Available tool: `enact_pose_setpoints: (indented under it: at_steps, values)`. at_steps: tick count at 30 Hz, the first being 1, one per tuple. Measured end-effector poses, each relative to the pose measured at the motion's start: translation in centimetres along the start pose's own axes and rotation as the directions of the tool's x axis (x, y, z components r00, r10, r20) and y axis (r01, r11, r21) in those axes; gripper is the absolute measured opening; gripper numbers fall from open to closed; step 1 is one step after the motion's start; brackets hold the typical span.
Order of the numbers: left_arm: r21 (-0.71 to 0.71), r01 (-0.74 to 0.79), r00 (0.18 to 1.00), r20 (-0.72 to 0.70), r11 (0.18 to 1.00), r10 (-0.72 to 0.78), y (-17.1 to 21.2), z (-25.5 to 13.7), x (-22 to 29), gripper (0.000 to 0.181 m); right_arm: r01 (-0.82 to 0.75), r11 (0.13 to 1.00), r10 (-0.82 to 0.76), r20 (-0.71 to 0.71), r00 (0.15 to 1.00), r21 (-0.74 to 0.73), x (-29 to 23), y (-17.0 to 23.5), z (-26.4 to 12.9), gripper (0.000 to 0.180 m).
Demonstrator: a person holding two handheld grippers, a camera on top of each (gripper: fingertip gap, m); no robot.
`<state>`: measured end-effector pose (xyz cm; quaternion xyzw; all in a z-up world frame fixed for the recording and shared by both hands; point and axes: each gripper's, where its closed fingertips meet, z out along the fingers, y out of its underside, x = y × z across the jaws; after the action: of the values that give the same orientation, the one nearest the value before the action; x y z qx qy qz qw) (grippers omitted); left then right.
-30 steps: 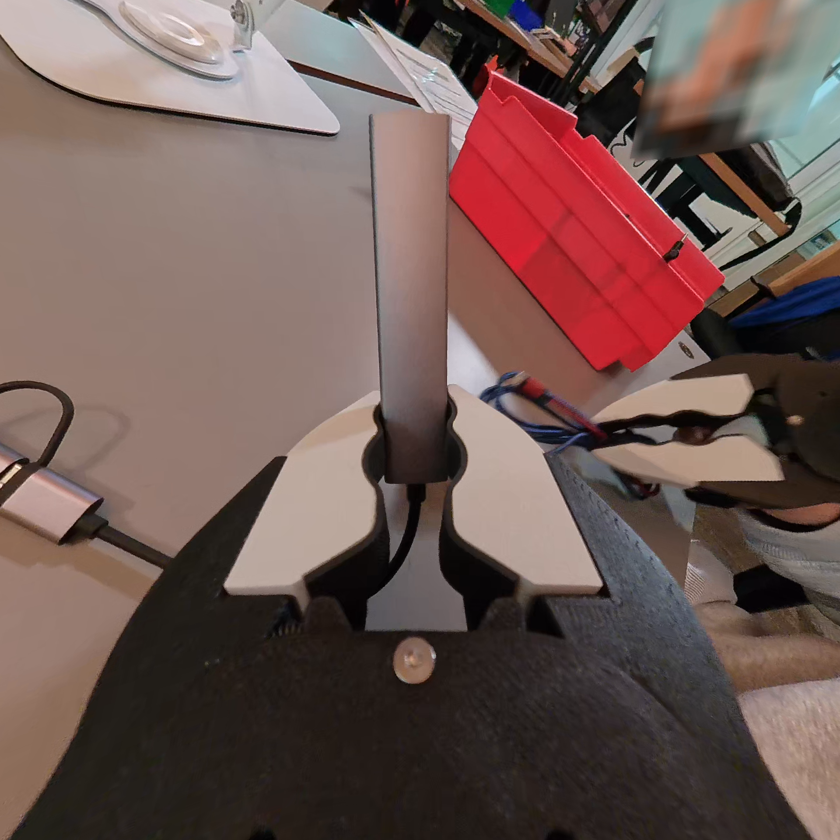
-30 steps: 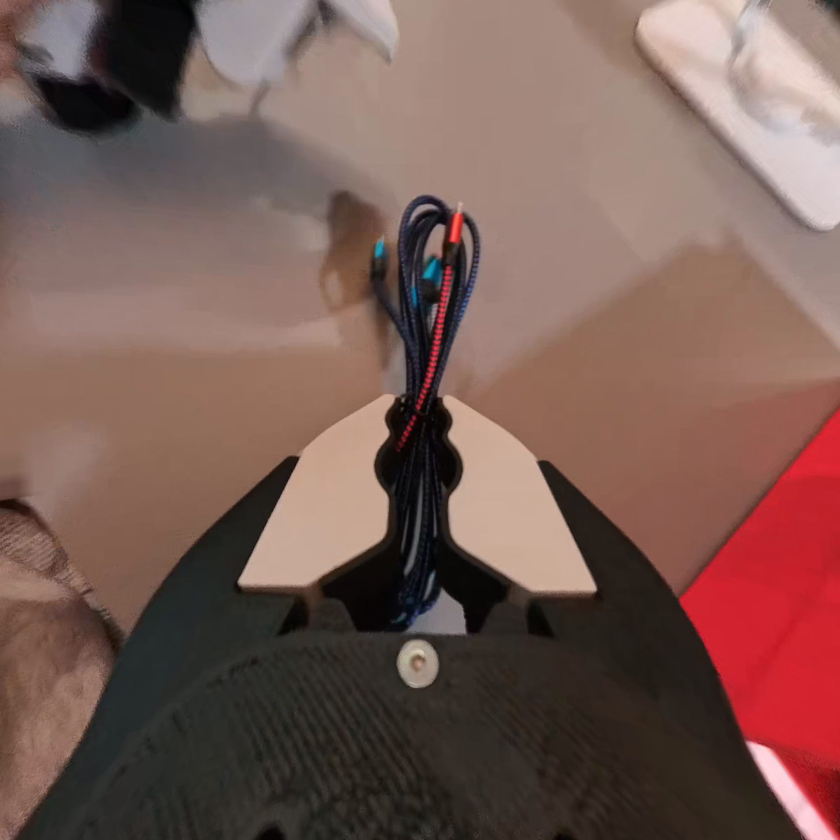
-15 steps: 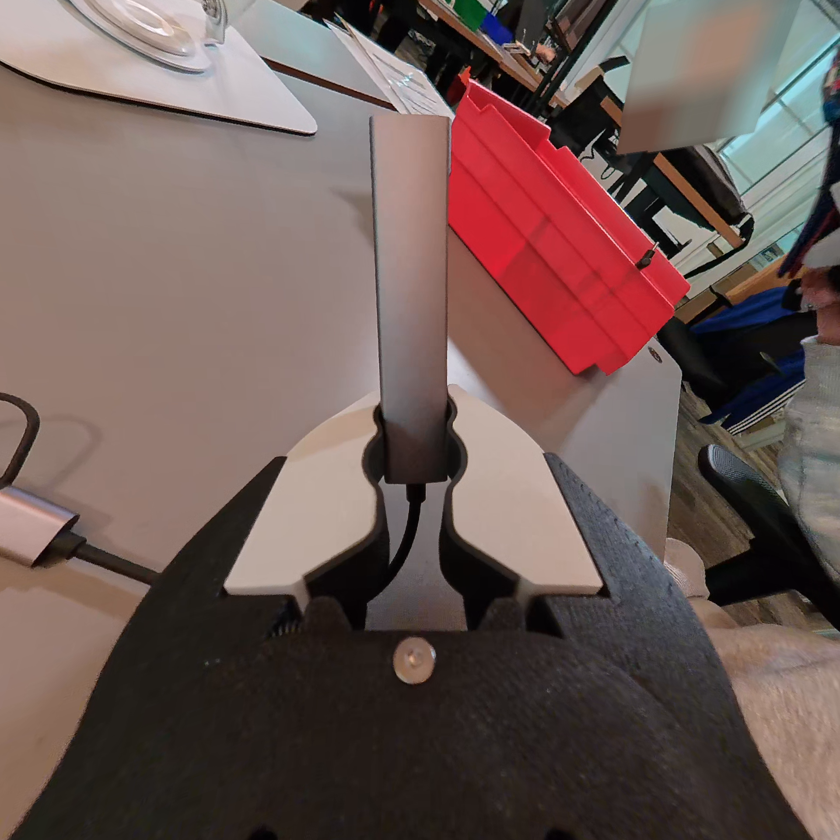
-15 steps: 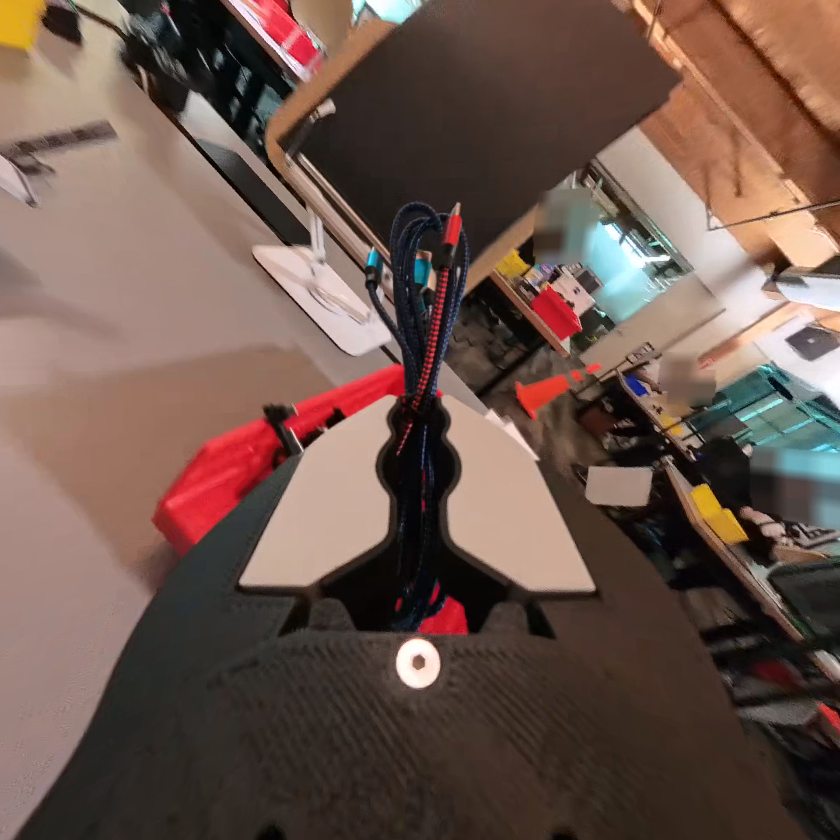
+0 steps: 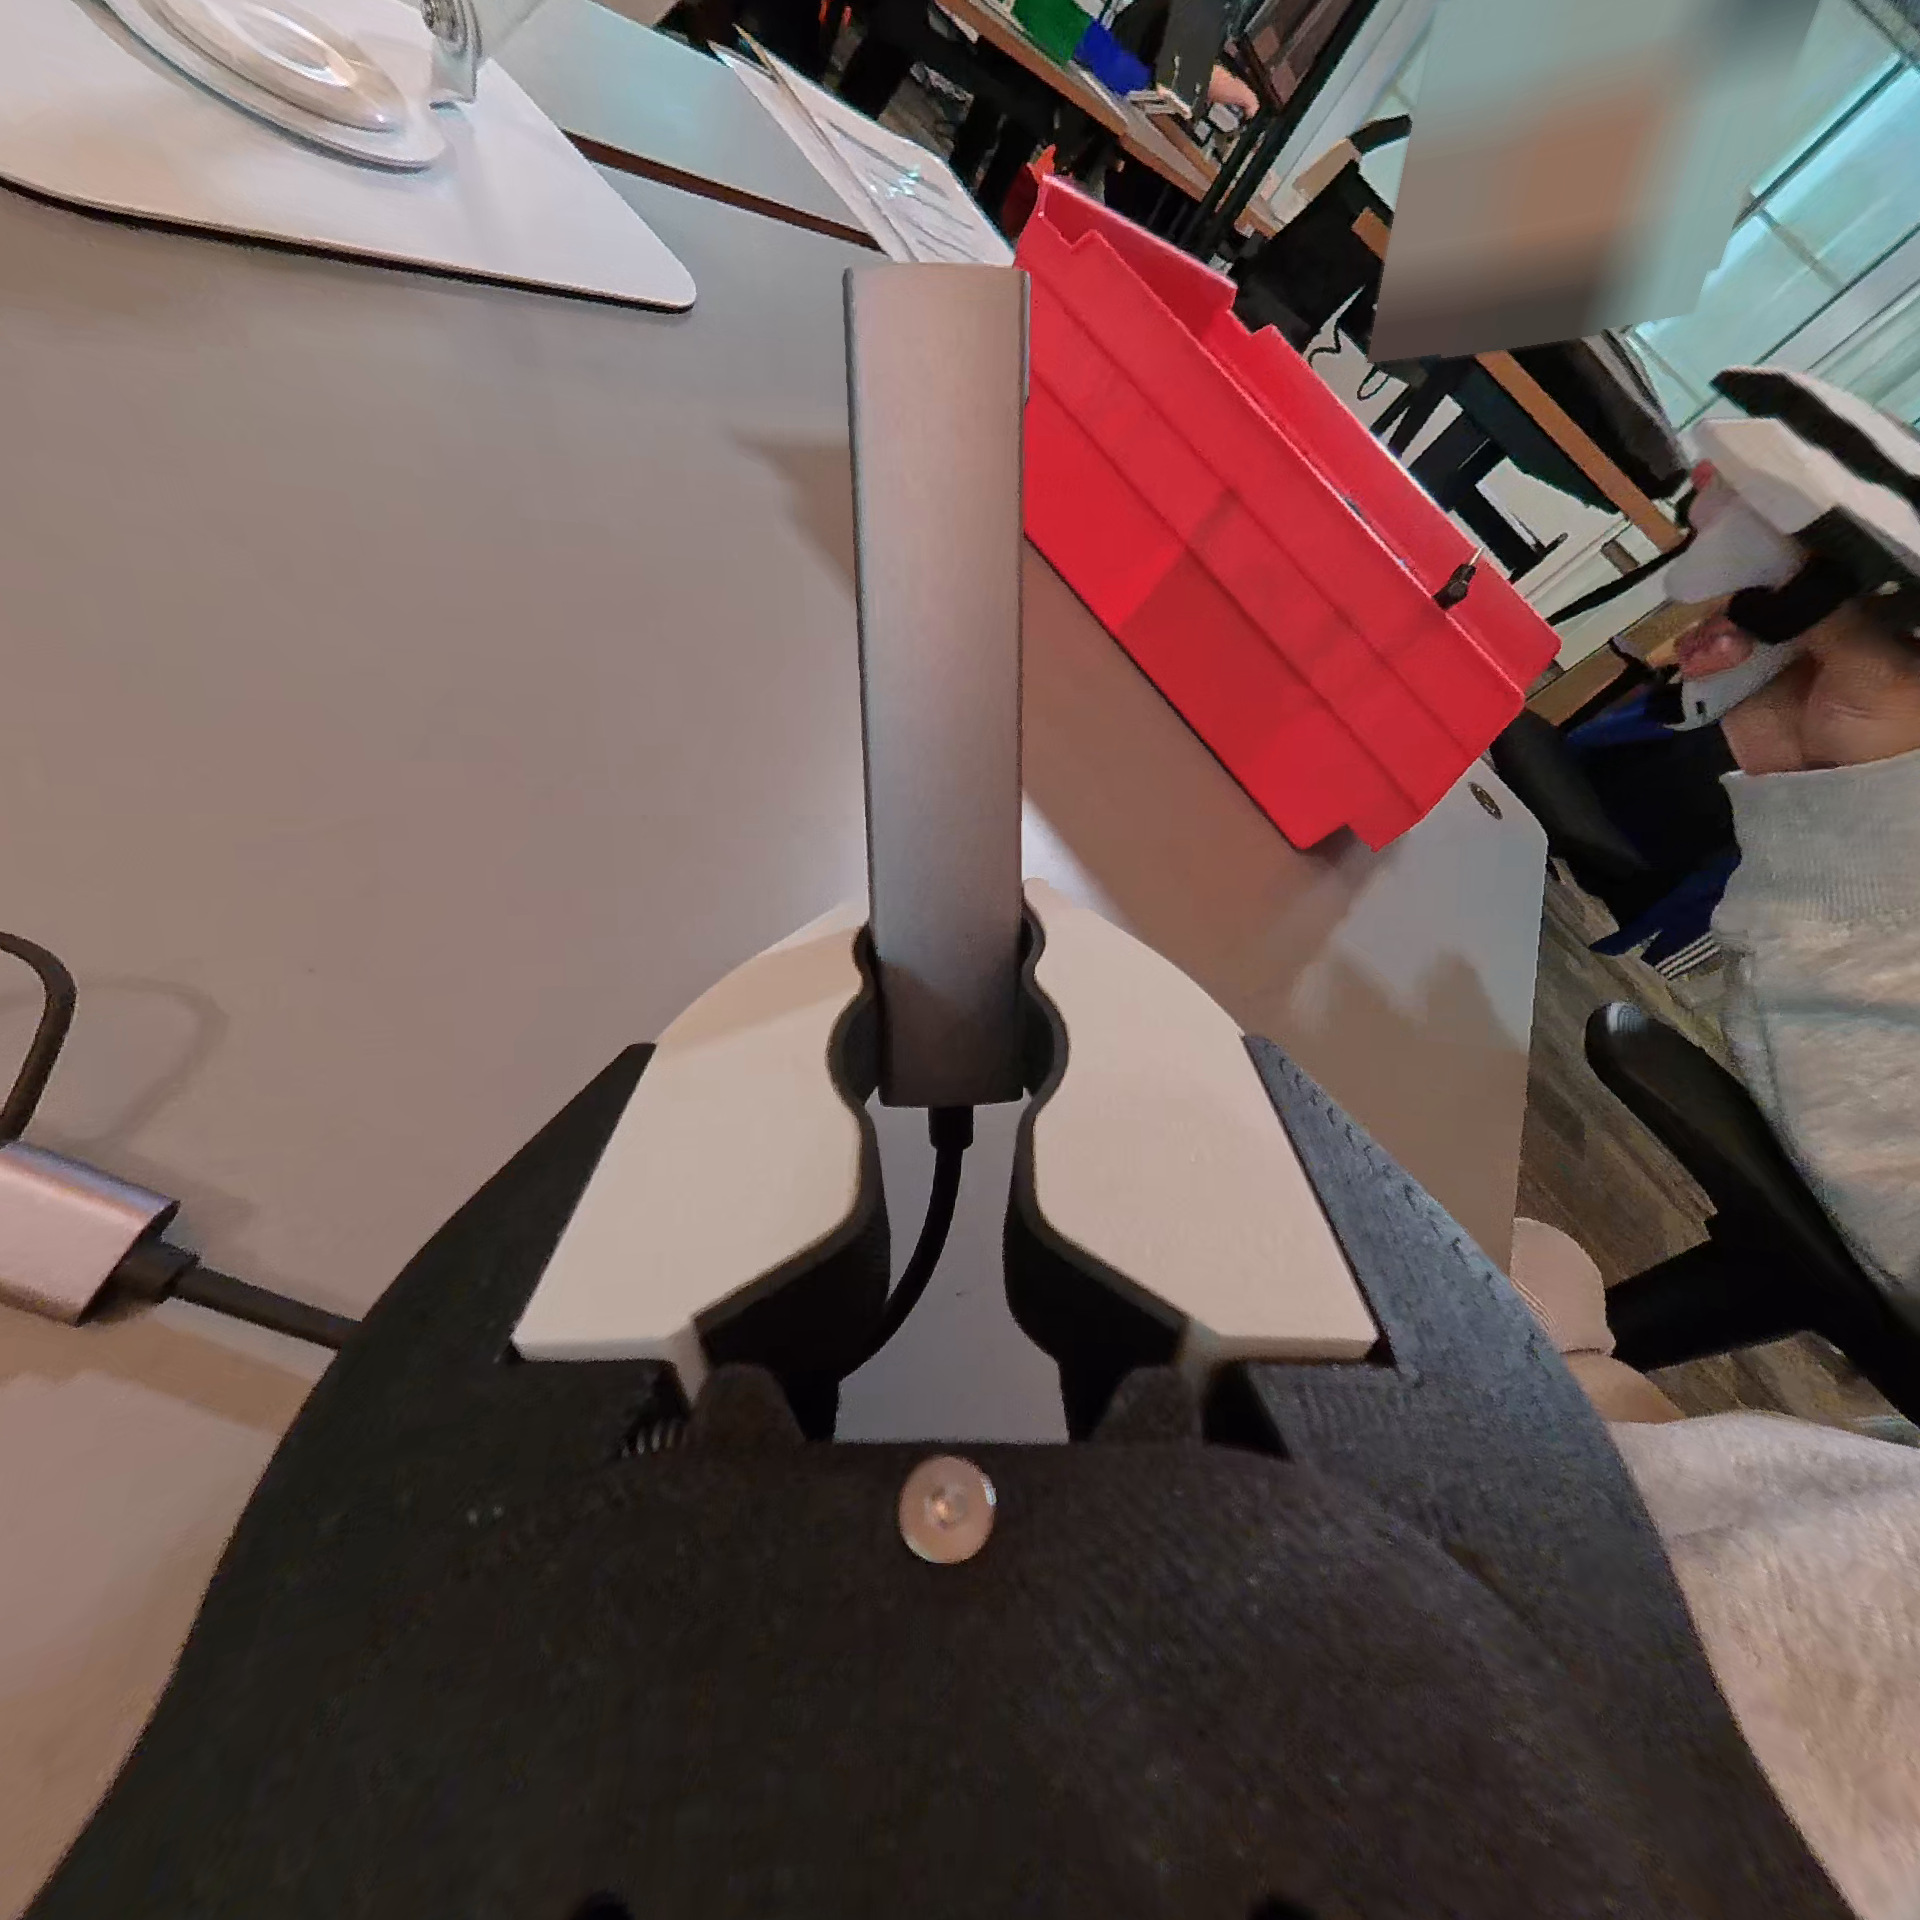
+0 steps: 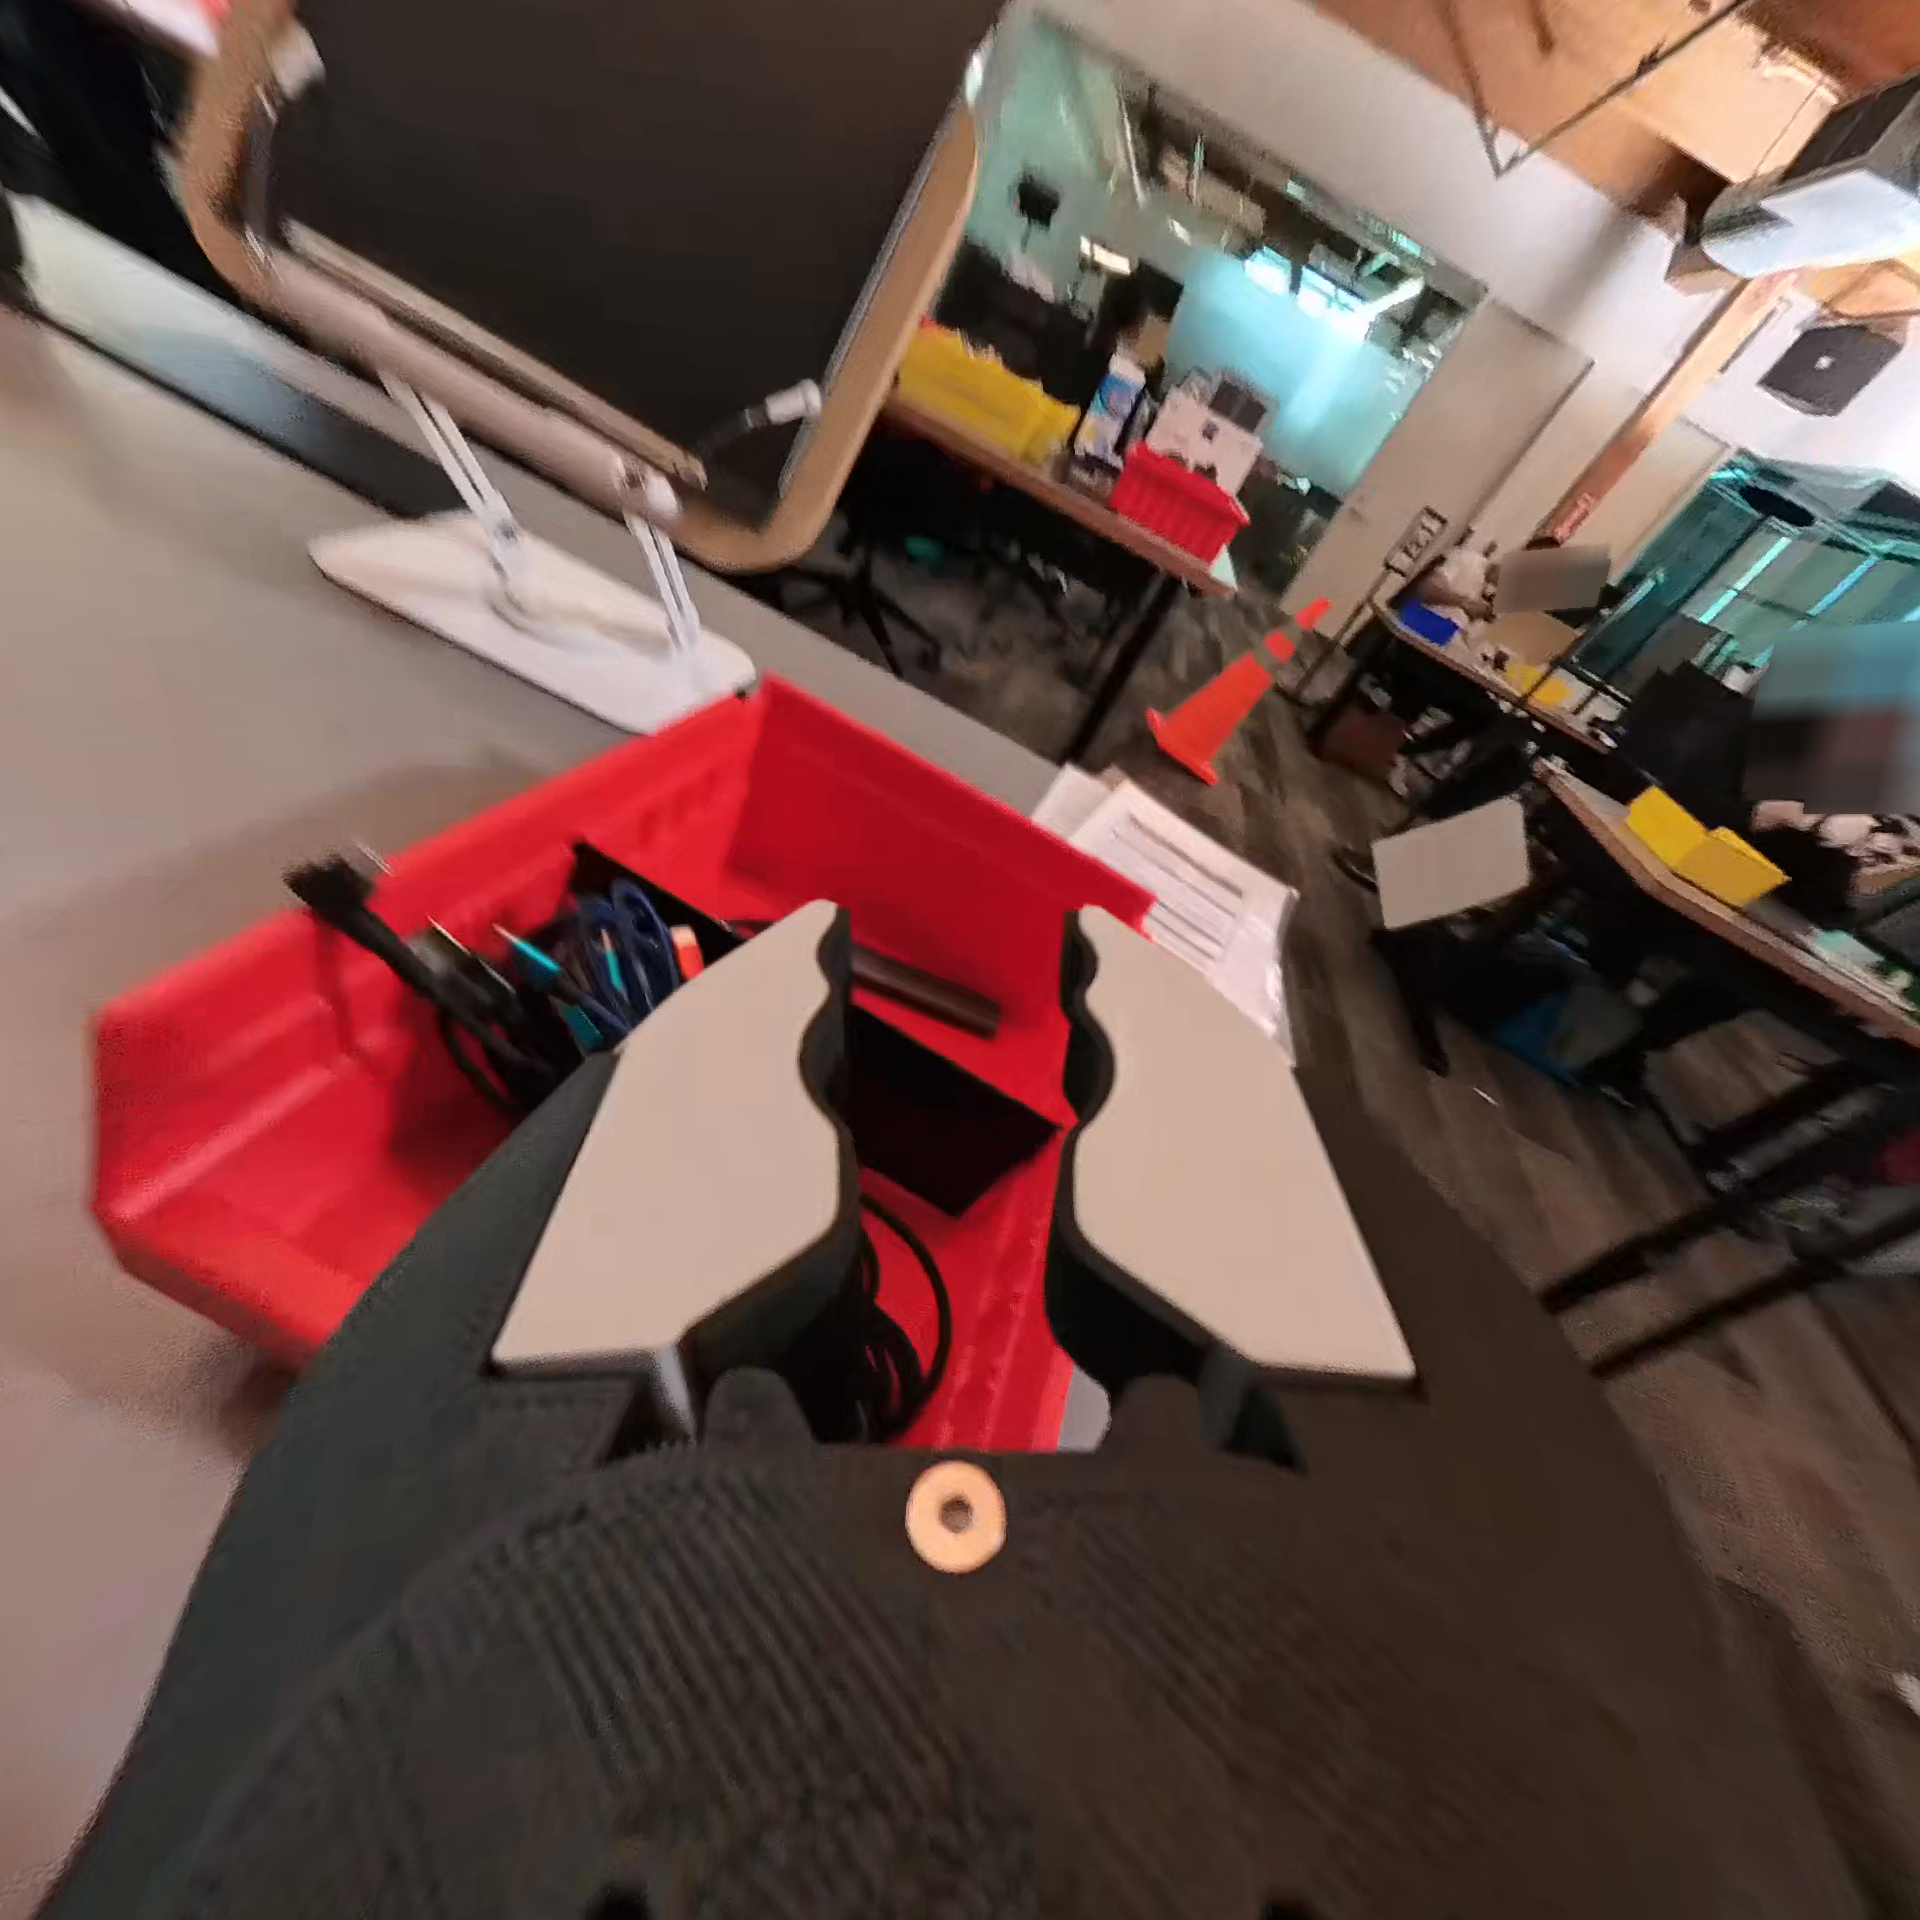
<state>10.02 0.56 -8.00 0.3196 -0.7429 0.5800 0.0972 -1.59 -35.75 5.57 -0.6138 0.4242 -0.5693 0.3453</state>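
The left gripper (image 5: 945, 997) squeezes a smooth grey metal bar (image 5: 935, 665) pointing to 12 o'clock. The right gripper (image 6: 951, 935) is spread wide, holding nothing, over the red plastic bin (image 6: 862, 821) of braided cables (image 6: 613, 966).

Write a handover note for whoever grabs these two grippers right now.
Left gripper: shut on the grey bar, which sticks out past the fingertips above the table. Its black cord trails toward a grey plug on the table.
Right gripper: open, empty, above the red bin.
Blue braided cables lie in the bin.
The grey bar is not in the bin.
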Motion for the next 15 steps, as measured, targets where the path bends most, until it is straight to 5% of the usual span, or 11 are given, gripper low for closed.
enact_pose_setpoints:
  at_steps: [10,15]
  values:
    - [0.05,-0.289,0.957,-0.001,0.956,0.289,-1.5,0.5,5.5,0.023,0.199,0.975,-0.213,0.162,0.963,0.096,-7.7,-6.4,-1.1,0.028]
    - [0.009,-0.521,0.853,0.034,0.854,0.52,-1.3,1.3,9.2,0.023,-0.084,0.977,-0.028,0.507,0.861,0.197,-18.2,-11.0,-2.1,0.032]
